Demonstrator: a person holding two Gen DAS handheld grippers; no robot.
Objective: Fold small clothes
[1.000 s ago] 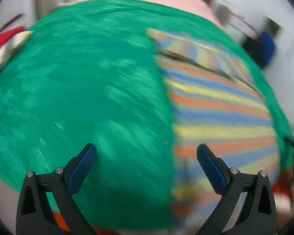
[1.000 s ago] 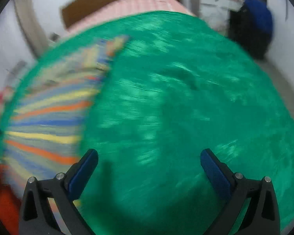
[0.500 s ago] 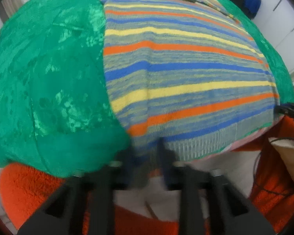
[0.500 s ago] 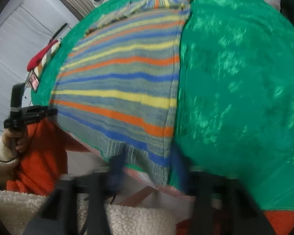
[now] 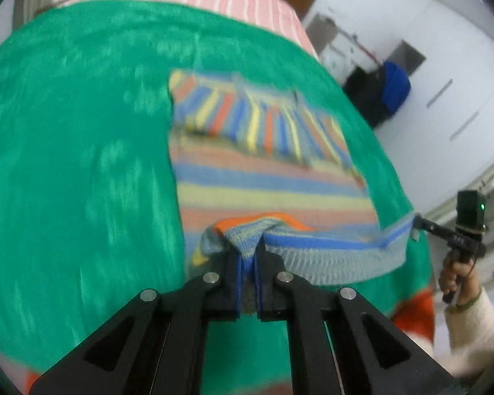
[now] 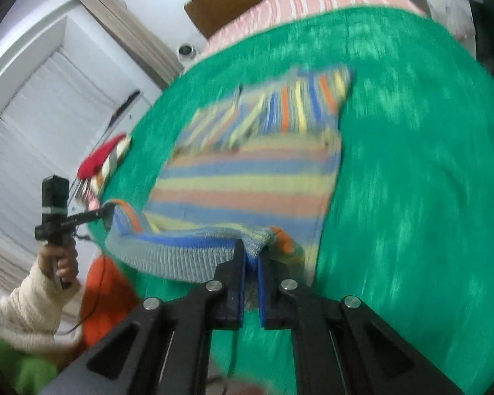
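Note:
A striped knit sweater in blue, yellow, orange and grey lies on a green bedspread. Its sleeves are folded across the far end. My left gripper is shut on the near left corner of the ribbed hem and holds it lifted. My right gripper is shut on the near right corner of the same hem. The hem hangs stretched between the two grippers above the sweater. The right gripper also shows in the left wrist view, at the far end of the hem.
The green bedspread covers a bed with a pink striped sheet at the head. A red and striped garment lies at the left edge. A dark chair with a blue item stands beyond the right side.
Both grippers have shut on the near hem corners and lifted the hem up and toward the far end. One second ago both were open over the bedspread.

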